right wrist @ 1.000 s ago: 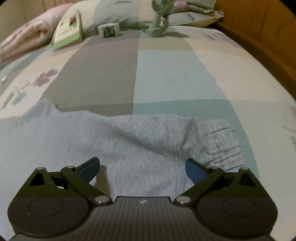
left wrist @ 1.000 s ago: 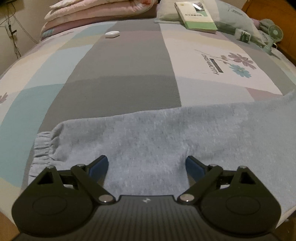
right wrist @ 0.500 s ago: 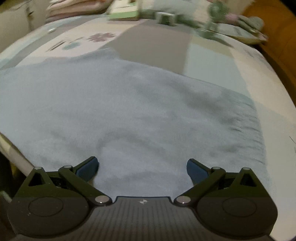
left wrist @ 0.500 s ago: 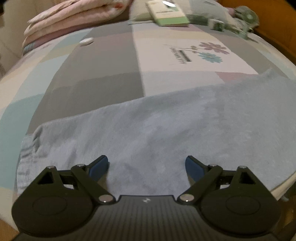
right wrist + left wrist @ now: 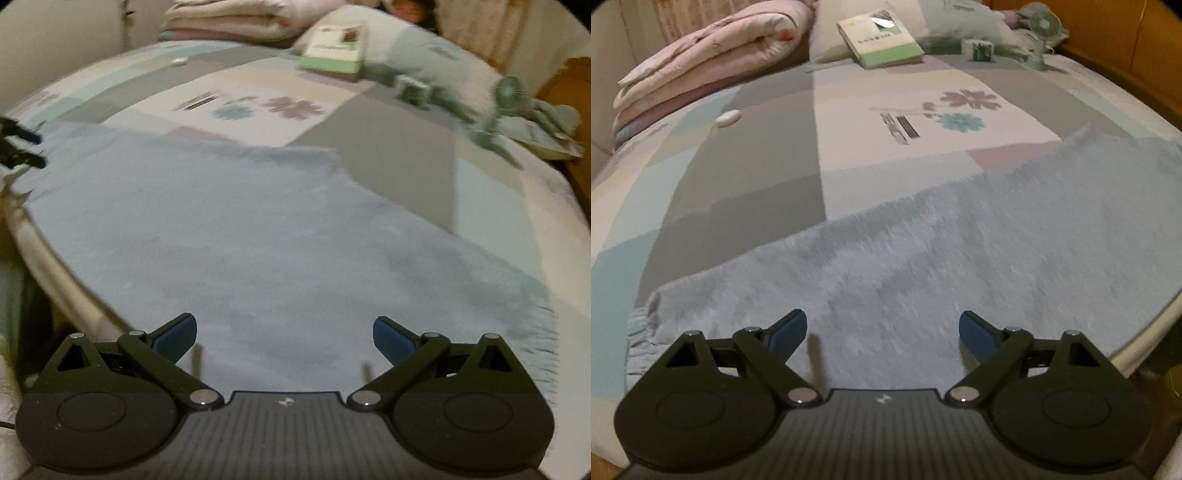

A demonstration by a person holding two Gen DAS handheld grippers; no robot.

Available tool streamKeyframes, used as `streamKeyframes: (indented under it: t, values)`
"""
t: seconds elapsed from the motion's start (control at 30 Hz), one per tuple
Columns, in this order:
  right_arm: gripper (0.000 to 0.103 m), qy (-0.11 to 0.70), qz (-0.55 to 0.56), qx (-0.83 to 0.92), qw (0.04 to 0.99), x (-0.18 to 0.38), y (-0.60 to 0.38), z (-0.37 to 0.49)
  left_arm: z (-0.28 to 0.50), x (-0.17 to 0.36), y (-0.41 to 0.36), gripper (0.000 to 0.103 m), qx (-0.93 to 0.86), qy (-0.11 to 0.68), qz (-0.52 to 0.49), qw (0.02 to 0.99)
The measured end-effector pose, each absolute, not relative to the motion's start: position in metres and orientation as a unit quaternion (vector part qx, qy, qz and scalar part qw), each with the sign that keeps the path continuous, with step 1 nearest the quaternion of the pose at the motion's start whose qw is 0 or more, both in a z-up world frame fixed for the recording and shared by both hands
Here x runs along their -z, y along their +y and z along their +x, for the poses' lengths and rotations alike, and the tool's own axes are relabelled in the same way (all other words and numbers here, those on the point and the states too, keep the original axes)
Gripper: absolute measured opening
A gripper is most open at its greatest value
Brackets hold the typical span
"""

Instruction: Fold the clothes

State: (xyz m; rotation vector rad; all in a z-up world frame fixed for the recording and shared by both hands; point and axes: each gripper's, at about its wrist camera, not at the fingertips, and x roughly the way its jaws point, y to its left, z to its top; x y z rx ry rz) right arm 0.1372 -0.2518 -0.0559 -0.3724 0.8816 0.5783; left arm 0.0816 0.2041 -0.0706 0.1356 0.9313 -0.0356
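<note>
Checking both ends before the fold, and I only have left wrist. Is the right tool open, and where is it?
Observer: The right tool is open over the blue garment, gripping nothing.
Operator: Which end of the garment?
Observer: Its right end. The ribbed cuff lies just right of the tool.
Operator: Does that view catch my tool?
Observer: Yes. The left tool shows at the far left edge of the right wrist view, by the garment's left part.
</note>
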Motion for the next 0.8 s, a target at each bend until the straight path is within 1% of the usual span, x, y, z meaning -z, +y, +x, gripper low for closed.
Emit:
streamKeyframes:
  t: [0.07,0.13,0.2,0.33,0.5,0.63,0.7,0.8]
  values:
    - [0.103,0.442,-0.184,-0.262,0.838,0.07,-0.254,0.139,0.077,0.078,0.206,0.089,0.006,0.46,0.067,0.886]
    - [0.103,0.454,-0.146,-0.261,0.839,0.072,-0.27,0.141,0.07,0.083,0.213,0.09,-0.004,0.468,0.058,0.882]
    - [0.103,0.457,-0.14,-0.237,0.846,0.069,-0.28,0.141,0.062,0.083,0.224,0.09,-0.001,0.472,0.03,0.881]
    - [0.103,0.421,-0.137,-0.247,0.862,0.05,-0.264,0.136,0.057,0.074,0.237,0.09,-0.008,0.456,0.017,0.89]
    - [0.103,0.383,-0.107,-0.291,0.87,0.03,-0.218,0.139,0.084,0.064,0.255,0.09,-0.006,0.427,-0.019,0.904]
    - [0.103,0.394,-0.088,-0.318,0.858,0.044,-0.176,0.146,0.107,0.068,0.275,0.09,-0.014,0.423,-0.05,0.905]
    - [0.103,0.409,-0.086,-0.316,0.852,0.055,-0.16,0.146,0.113,0.072,0.288,0.09,-0.034,0.421,-0.047,0.905]
    - [0.103,0.434,-0.078,-0.299,0.846,0.073,-0.149,0.15,0.121,0.086,0.312,0.091,-0.104,0.445,-0.035,0.889]
